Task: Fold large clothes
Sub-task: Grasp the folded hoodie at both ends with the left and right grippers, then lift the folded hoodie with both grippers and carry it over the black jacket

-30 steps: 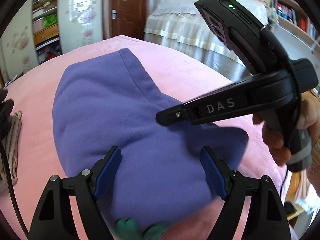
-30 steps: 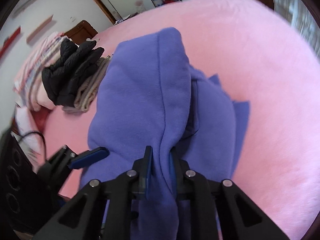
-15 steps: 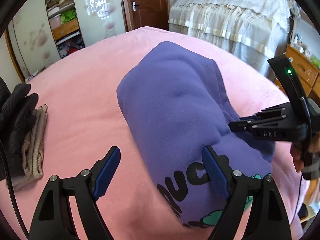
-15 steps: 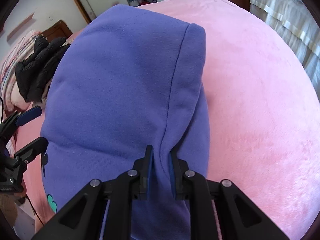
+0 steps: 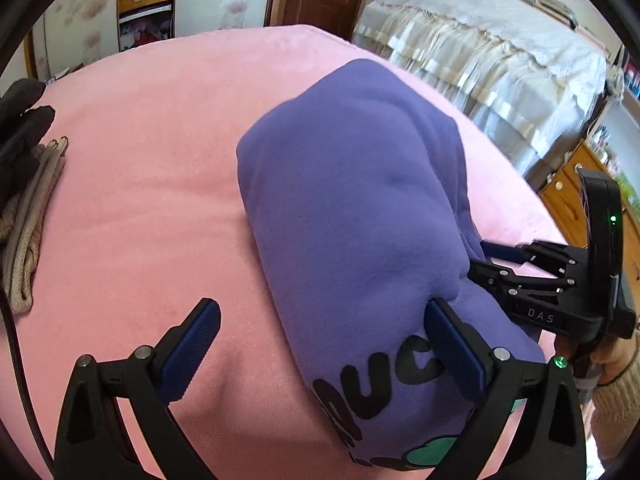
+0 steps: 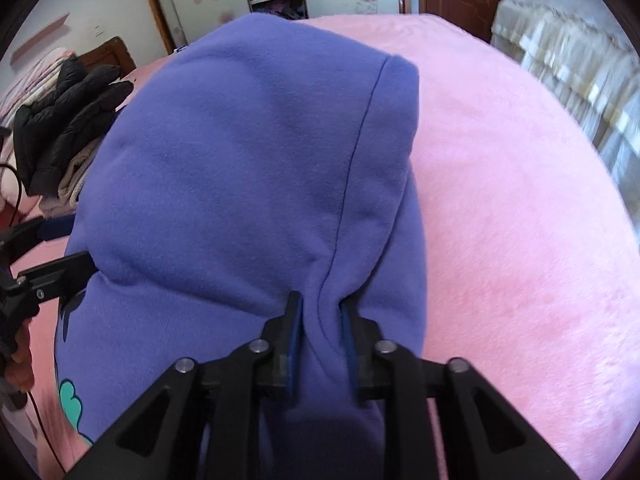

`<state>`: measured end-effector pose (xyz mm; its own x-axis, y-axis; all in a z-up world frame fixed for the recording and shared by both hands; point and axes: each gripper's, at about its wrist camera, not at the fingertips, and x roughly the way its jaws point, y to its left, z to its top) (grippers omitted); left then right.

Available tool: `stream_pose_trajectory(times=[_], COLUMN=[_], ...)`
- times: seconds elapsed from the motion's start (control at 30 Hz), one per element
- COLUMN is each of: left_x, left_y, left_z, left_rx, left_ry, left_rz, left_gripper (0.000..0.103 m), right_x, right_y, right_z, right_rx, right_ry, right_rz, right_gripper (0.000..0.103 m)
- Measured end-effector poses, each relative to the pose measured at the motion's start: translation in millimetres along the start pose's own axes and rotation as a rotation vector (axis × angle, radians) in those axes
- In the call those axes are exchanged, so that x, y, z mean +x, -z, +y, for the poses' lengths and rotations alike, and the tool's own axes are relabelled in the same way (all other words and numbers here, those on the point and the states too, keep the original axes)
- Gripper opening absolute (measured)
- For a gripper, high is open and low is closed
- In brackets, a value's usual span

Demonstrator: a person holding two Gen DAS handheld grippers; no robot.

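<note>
Purple hoodie lies lengthwise away from cameras; right gripper pinches fold; left gripper spread wide, low over bed.

Bright, even daylight fills both views. Shadows under the purple garment stay soft. Fisheye bending curves the edges, and the right-view curtains look smeared, perhaps motion blur.

hoodie print cut off below, black jacket cropped left
</note>
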<state>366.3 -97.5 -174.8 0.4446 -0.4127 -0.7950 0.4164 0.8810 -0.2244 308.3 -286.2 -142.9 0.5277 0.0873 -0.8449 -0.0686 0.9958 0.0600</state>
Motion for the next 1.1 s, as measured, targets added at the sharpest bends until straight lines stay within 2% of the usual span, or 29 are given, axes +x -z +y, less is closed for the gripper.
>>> stream_pose_trajectory(times=[0.07, 0.1, 0.23, 0.37, 0.5, 0.57, 0.67, 0.7, 0.77, 0.87, 1.1], left_x=[-3, -2, 0, 1, 24, 34, 54, 59, 68, 74, 74], left_y=[-1, -2, -1, 4, 16, 19, 24, 25, 27, 30, 44], left_z=[9, 17, 30, 39, 38, 39, 41, 41, 37, 35, 40], left_rx=[-0.047, -0.09, -0.171, -0.217, -0.256, -0.3, -0.382, -0.397, -0.394, -0.386, -0.413], left_ry=[0.036, 0.063, 0.138, 0.225, 0.274, 0.324, 0.412, 0.428, 0.426, 0.435, 0.449], left_rz=[0.016, 0.032, 0.06, 0.055, 0.115, 0.125, 0.175, 0.186, 0.191, 0.196, 0.166], left_gripper=[0.101, 0.101, 0.101, 0.101, 0.103, 0.103, 0.103, 0.103, 0.103, 0.103, 0.103], right_x=[-12, -17, -17, -5, 17, 30, 53, 60, 67, 75, 84], right_y=[1, 0, -10, -13, -13, -11, -4, -2, 0, -1, -10], right_z=[-2, -6, -21, -31, -49, -59, -76, -80, -82, -81, -77], right_rx=[-0.02, -0.032, -0.009, 0.039, 0.127, 0.182, 0.291, 0.318, 0.319, 0.314, 0.281], right_ry=[0.043, 0.032, -0.059, -0.161, -0.23, -0.297, -0.453, -0.512, -0.569, -0.614, -0.652], right_rz=[-0.032, -0.048, -0.016, 0.066, 0.136, 0.182, 0.247, 0.26, 0.278, 0.303, 0.303], right_gripper=[0.068, 0.073, 0.078, 0.081, 0.093, 0.094, 0.094, 0.093, 0.088, 0.086, 0.086])
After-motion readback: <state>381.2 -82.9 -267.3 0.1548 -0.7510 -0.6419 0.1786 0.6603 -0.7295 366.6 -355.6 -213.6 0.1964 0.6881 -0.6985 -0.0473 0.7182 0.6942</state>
